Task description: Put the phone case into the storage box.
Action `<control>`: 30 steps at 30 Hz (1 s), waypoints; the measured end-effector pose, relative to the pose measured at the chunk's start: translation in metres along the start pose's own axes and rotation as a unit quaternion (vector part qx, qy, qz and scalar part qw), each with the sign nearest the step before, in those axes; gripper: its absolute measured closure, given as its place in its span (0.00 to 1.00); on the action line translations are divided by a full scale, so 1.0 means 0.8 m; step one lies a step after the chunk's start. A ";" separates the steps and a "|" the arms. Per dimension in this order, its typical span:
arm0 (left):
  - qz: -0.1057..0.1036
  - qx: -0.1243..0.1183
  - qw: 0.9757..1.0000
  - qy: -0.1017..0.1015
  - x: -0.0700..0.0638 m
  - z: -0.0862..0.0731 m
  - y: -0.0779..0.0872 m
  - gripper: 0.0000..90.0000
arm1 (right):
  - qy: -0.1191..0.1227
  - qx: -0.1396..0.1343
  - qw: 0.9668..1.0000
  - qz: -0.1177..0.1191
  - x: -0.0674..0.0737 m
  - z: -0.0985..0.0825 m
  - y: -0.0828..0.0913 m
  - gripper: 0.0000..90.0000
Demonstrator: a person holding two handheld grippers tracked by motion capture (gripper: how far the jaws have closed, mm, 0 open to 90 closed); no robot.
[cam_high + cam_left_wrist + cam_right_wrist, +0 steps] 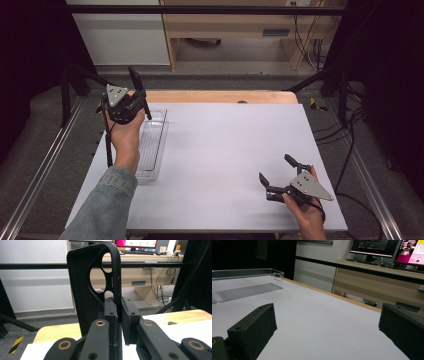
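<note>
While my left claw [134,95] pinches a black case [95,282] upright above the tray [152,145], my right claw [277,172] gapes empty over the counter [220,150].

Left gripper [131,92] lifts what looks like a phone case [136,82] above clear tray [159,145].

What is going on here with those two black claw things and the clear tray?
A person at a table holds a claw in each hand. The left claw is shut on a black phone case, holding it upright in the air above the clear plastic tray near the table's left edge. The right claw is open with nothing between its jaws, low over the white table top on the right. The tray looks empty.
</note>
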State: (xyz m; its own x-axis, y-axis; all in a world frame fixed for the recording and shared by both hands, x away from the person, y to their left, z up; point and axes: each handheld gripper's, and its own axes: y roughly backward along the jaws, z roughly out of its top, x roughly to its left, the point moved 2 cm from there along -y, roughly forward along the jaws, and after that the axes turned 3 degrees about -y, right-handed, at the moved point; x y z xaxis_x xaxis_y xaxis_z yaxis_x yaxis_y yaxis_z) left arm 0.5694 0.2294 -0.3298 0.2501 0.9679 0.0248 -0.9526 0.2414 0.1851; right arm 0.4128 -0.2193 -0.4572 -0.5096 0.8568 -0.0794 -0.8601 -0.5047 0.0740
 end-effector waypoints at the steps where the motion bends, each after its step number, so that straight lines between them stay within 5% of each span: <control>1: -0.001 0.000 1.000 0.000 0.000 0.000 0.000 0.92 | 0.000 0.000 1.000 0.001 0.000 0.000 0.000 0.02; 21: -0.008 0.027 1.000 -0.008 0.005 -0.020 -0.016 0.92 | -0.003 0.001 1.000 0.004 0.002 0.000 -0.001 0.02; 30: 0.002 0.045 0.999 0.010 0.019 -0.032 -0.043 0.92 | 0.000 0.003 1.000 0.003 0.003 0.000 -0.001 0.02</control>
State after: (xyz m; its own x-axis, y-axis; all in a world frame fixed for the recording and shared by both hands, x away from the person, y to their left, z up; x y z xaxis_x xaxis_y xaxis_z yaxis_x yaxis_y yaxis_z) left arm 0.6012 0.2380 -0.3613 0.2421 0.9702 0.0070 -0.9341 0.2311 0.2720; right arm 0.4122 -0.2174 -0.4578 -0.5142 0.8540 -0.0797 -0.8572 -0.5085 0.0813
